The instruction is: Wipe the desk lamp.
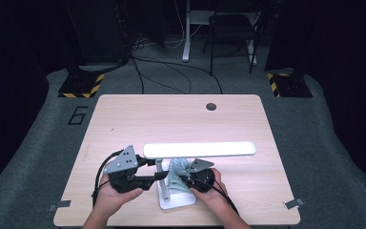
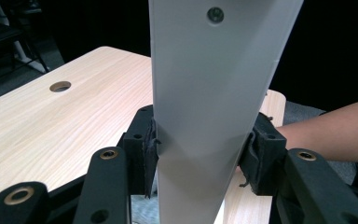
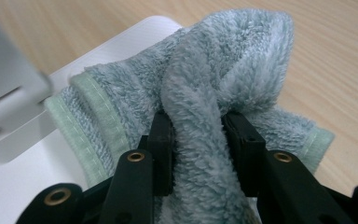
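Observation:
A white desk lamp stands near the table's front edge, its long lit head [image 1: 200, 149] lying crosswise above its flat base [image 1: 176, 202]. My left gripper [image 1: 155, 176] comes in from the left and is shut on the lamp's upright white arm [image 2: 209, 84], both pads pressed against its sides [image 2: 200, 154]. A fluffy pale green cloth [image 1: 176, 174] lies bunched over the base [image 3: 135, 42]. My right gripper [image 1: 186, 180] is shut on a thick fold of this cloth [image 3: 233, 56], pinched between its two jaws [image 3: 196, 135].
The light wooden table [image 1: 181, 119] has a round cable hole [image 1: 211, 106] at the back. A person's forearm [image 2: 326, 135] reaches in beyond the lamp arm. Behind the table, on the dark floor, are cables, a chair [image 1: 231, 33] and stand feet with yellow-black stripes.

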`<state>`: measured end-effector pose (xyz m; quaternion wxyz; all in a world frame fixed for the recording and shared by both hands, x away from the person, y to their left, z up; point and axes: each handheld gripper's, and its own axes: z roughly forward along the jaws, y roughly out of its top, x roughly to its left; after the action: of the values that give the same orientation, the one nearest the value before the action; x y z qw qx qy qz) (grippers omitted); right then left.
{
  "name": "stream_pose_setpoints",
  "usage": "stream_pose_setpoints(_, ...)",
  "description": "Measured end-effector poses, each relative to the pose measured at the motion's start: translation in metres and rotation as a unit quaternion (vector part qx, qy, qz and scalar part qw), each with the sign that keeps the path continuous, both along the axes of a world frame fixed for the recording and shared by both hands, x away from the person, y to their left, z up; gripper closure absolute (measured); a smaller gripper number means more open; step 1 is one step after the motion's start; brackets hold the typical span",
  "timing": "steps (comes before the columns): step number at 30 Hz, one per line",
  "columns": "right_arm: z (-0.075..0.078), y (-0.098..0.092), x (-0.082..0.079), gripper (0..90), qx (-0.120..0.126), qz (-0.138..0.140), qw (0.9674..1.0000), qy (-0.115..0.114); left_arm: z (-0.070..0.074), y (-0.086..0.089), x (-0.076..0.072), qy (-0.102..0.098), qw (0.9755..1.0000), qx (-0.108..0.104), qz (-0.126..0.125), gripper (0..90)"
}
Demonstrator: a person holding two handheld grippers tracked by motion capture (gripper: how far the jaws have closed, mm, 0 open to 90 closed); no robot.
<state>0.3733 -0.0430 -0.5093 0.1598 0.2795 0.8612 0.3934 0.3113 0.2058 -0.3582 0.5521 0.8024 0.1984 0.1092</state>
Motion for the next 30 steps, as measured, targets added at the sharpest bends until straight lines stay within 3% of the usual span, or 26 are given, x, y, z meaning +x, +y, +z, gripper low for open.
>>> stream_pose_setpoints(6,-0.001,0.004,0.021,66.5,0.013,-0.032,0.9994,0.005,0.0,0.0,0.0,0.0,1.0,0.0,-0.002,52.8)
stream_pose_setpoints(11,0.0,0.009,0.038,66.7,0.009,-0.065,0.9978,0.007,0.0,0.0,0.0,0.0,1.0,-0.001,-0.001,52.8)
stream_pose_setpoints(14,0.0,0.01,0.046,66.8,0.015,-0.087,0.9959,0.022,-0.001,0.0,0.0,0.001,1.0,-0.005,0.003,52.8)
stream_pose_setpoints(22,-0.001,0.006,0.063,66.7,0.032,-0.109,0.9929,0.036,-0.001,0.0,0.0,-0.002,1.0,-0.003,0.005,52.8)
stream_pose_setpoints(24,0.0,0.009,0.061,66.5,0.024,-0.114,0.9928,0.027,-0.001,0.0,0.0,-0.002,1.0,-0.004,0.003,52.8)
stream_pose_setpoints(26,0.0,0.015,0.055,66.7,-0.003,-0.107,0.9943,-0.008,-0.001,0.0,0.0,-0.002,1.0,-0.004,0.003,52.8)
stream_pose_setpoints(27,0.001,0.017,0.051,67.1,-0.024,-0.1,0.9946,-0.015,-0.001,0.0,0.0,-0.002,1.0,-0.005,0.004,52.8)
stream_pose_setpoints(28,0.001,0.019,0.048,67.9,-0.03,-0.099,0.9944,-0.022,-0.001,0.0,0.0,-0.002,1.0,-0.004,0.004,52.8)
stream_pose_setpoints(30,0.002,0.019,0.045,68.1,-0.034,-0.095,0.9948,-0.012,-0.001,0.0,0.0,-0.003,1.0,-0.004,0.006,52.8)
